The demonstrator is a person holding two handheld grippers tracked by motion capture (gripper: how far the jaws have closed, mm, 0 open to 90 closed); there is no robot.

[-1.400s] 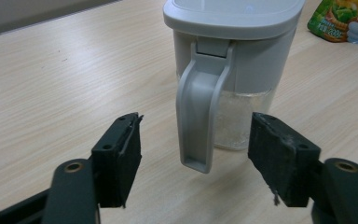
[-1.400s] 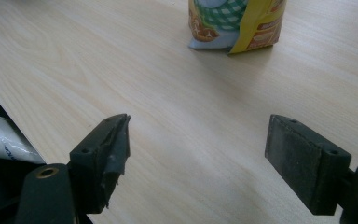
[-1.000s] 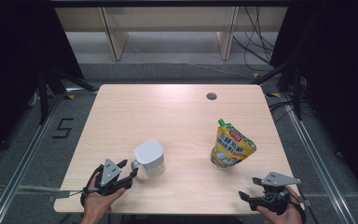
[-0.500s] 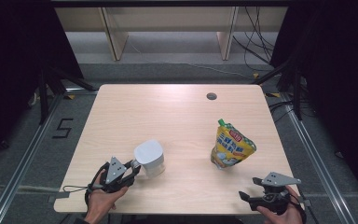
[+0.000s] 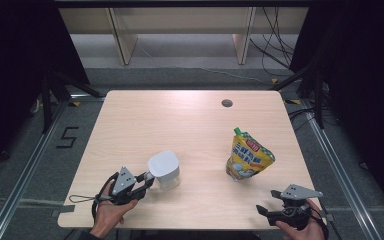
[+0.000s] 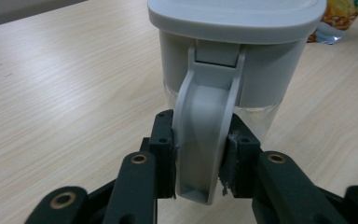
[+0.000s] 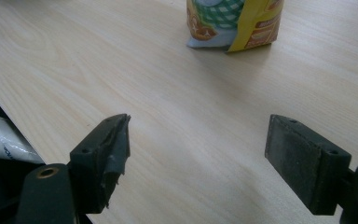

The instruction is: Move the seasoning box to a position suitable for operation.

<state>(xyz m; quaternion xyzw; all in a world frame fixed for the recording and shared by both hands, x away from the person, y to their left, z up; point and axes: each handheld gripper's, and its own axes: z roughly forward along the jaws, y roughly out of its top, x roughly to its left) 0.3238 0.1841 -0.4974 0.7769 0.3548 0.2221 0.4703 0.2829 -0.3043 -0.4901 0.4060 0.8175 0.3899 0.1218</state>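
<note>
A white jug point(image 5: 164, 169) with a grey lid and clear base stands upright near the table's front left. My left gripper point(image 5: 147, 180) reaches it from the left. In the left gripper view the jug point(image 6: 233, 51) looms close, and its curved grey handle point(image 6: 205, 116) sits between the jaws of my left gripper point(image 6: 200, 144). Those jaws have just been closing and both pads press on the handle. A yellow spouted pouch point(image 5: 247, 156) stands at the right. My right gripper point(image 5: 262, 210) rests open near the front right edge, with the pouch point(image 7: 233, 21) some way beyond its tips point(image 7: 198, 154).
The wooden table point(image 5: 180, 120) has a small round hole point(image 5: 226, 103) near its far edge. A metal frame and dark floor surround it, with shelf legs and cables behind.
My left gripper has edged toward the jug and its jaws have come together on the handle. The right hand, the jug and the pouch have stayed where they were.
</note>
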